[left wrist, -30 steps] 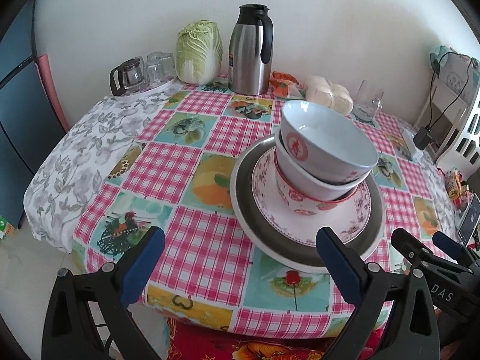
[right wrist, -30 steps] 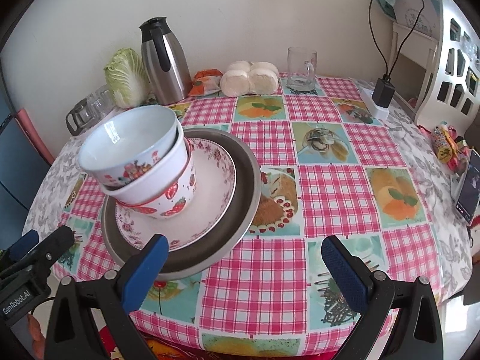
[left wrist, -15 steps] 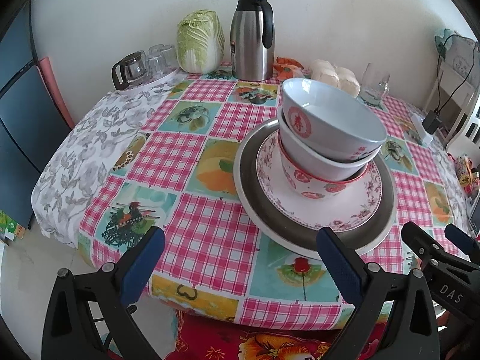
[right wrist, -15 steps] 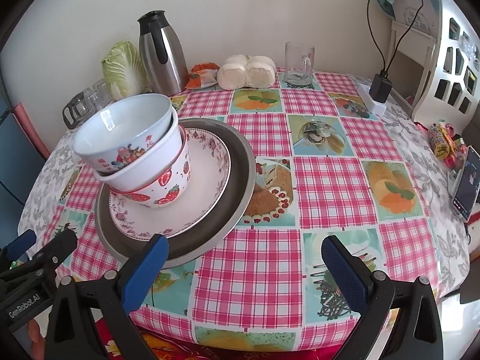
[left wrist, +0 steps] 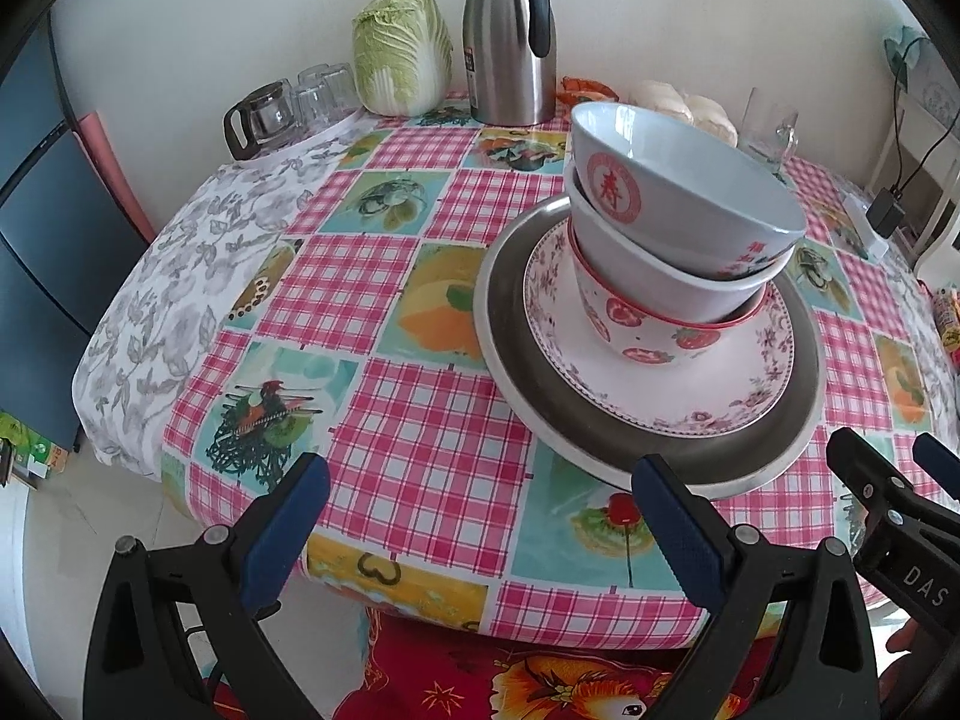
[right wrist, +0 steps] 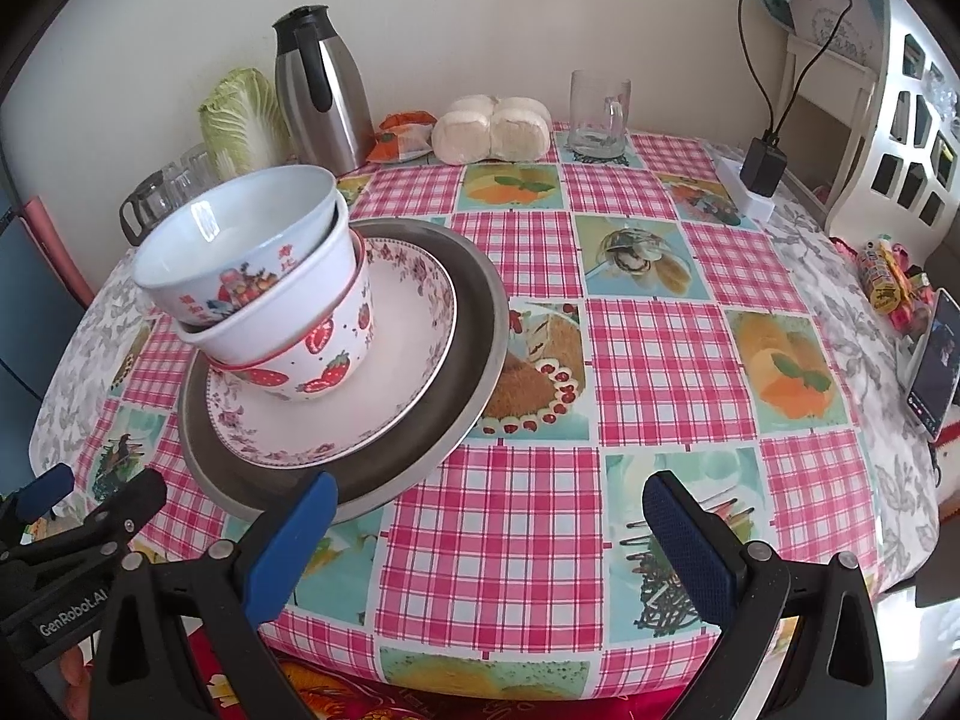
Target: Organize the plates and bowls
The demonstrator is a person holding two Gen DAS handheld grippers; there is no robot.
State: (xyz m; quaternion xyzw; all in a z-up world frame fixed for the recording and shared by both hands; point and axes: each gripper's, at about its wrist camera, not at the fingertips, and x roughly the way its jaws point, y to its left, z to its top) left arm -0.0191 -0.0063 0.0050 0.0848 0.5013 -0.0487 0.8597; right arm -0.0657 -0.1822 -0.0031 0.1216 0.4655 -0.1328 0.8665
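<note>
A stack stands on the checked tablecloth: a grey metal plate (left wrist: 522,360) (right wrist: 474,324), a floral plate (left wrist: 708,384) (right wrist: 408,348) on it, then a strawberry bowl (left wrist: 636,336) (right wrist: 324,354), a plain white bowl (left wrist: 636,264) (right wrist: 282,324) and a tilted white bowl with a red emblem (left wrist: 672,192) (right wrist: 240,252) on top. My left gripper (left wrist: 480,516) is open and empty, at the table's near edge, left of the stack. My right gripper (right wrist: 486,528) is open and empty, in front of the stack's right side.
At the back stand a steel thermos (left wrist: 510,36) (right wrist: 321,96), a cabbage (left wrist: 402,60), glass cups (left wrist: 288,108), steamed buns (right wrist: 492,129) and a glass mug (right wrist: 597,114). A phone (right wrist: 933,360) and a charger (right wrist: 762,165) lie at the right edge.
Both grippers have drawn back and risen slightly, so the table looks farther away and more of its front edge shows. The stack has not moved.
</note>
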